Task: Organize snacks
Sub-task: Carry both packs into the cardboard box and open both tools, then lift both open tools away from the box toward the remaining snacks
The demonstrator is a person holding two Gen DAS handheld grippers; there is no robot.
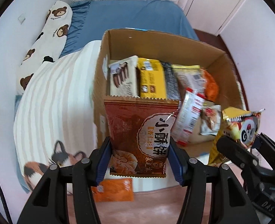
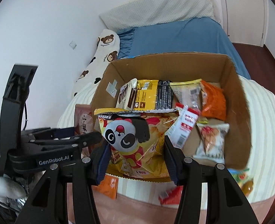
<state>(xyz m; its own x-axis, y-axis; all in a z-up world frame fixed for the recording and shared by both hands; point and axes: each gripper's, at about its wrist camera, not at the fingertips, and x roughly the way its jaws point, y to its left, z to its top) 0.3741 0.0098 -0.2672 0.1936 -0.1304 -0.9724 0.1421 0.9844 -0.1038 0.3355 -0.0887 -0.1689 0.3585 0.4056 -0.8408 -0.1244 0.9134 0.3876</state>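
My left gripper (image 1: 139,160) is shut on a red-brown pastry packet (image 1: 137,136), held upright at the near wall of a cardboard box (image 1: 156,43) on the bed. My right gripper (image 2: 135,160) is shut on a yellow chip bag with a panda face (image 2: 133,141), held at the box's (image 2: 174,63) near edge; that bag shows at the right of the left wrist view (image 1: 238,127). The left gripper (image 2: 66,136) with its packet (image 2: 84,123) sits left of the right one. Several packets stand in a row in the box, and a red-and-white packet (image 2: 184,127) leans loose.
An orange packet (image 1: 113,190) lies on the pink bed edge below the box. A small red packet (image 2: 169,196) and colourful snacks (image 2: 243,181) lie on the striped blanket (image 1: 53,97) at the right. A bear-print pillow (image 1: 49,39) lies along the wall.
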